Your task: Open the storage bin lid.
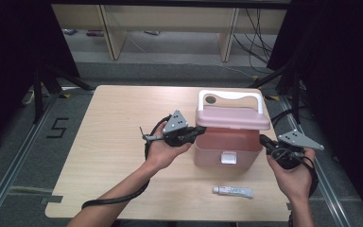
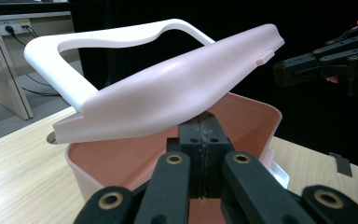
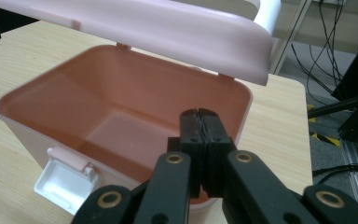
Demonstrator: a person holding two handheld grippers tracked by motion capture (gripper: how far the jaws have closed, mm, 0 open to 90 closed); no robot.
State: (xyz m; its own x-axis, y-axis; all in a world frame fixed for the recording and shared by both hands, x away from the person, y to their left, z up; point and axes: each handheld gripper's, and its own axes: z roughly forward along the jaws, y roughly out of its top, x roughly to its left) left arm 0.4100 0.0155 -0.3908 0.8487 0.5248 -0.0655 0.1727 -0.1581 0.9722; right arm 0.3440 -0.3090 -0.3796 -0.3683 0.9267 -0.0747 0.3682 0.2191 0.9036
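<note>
A pink storage box (image 1: 217, 146) stands on the table, empty inside (image 3: 98, 112). Its pale pink lid (image 1: 231, 118) with a white handle (image 1: 229, 96) is partly raised. My left gripper (image 1: 200, 129) is shut, and its tips (image 2: 205, 125) sit under the lid's (image 2: 177, 88) left edge, above the box rim (image 2: 121, 158). My right gripper (image 1: 263, 140) is shut too, with nothing in it. Its tips (image 3: 199, 114) hover at the box's right rim, below the lid (image 3: 168, 28). The right gripper (image 2: 307, 67) also appears across the box in the left gripper view.
A small white tube (image 1: 233, 190) lies on the wooden table (image 1: 113, 142) in front of the box, near the front edge. A white latch (image 3: 60, 182) hangs open on the box front. Dark floor and stands surround the table.
</note>
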